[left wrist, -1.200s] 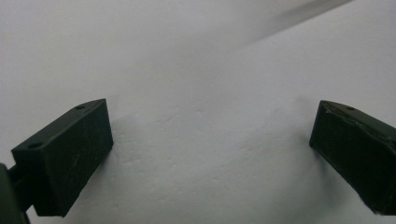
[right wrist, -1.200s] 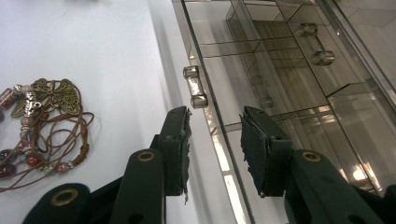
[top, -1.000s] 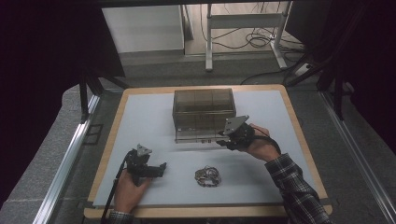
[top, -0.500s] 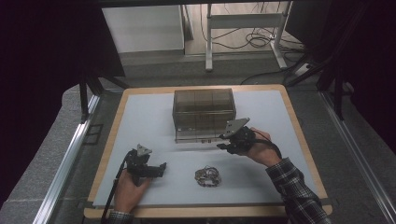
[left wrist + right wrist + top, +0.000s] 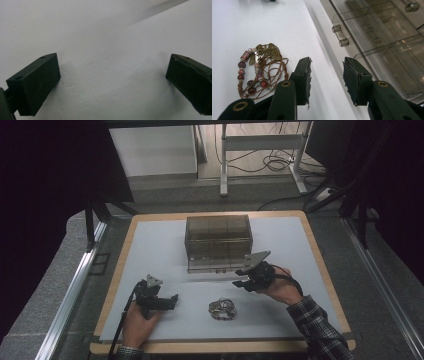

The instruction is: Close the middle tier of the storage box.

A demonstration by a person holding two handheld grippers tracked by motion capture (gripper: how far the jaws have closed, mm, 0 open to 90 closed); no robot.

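Right gripper (image 5: pixel 325 80): jaws partly apart, just been opening, nothing between them, pads over bare white mat (image 5: pixel 165 250). Hovers just in front of smoky clear drawer box (image 5: pixel 218 241), near its small round knobs (image 5: pixel 340 35). Beaded cord bracelet (image 5: pixel 259 68) with butterfly charm lies on mat just beside right gripper, untouched, between both hands in high view. Left gripper (image 5: pixel 112 82): jaws wide apart, empty, low over mat, well apart from bracelet and box. Wooden table edge (image 5: pixel 220 347) around mat.
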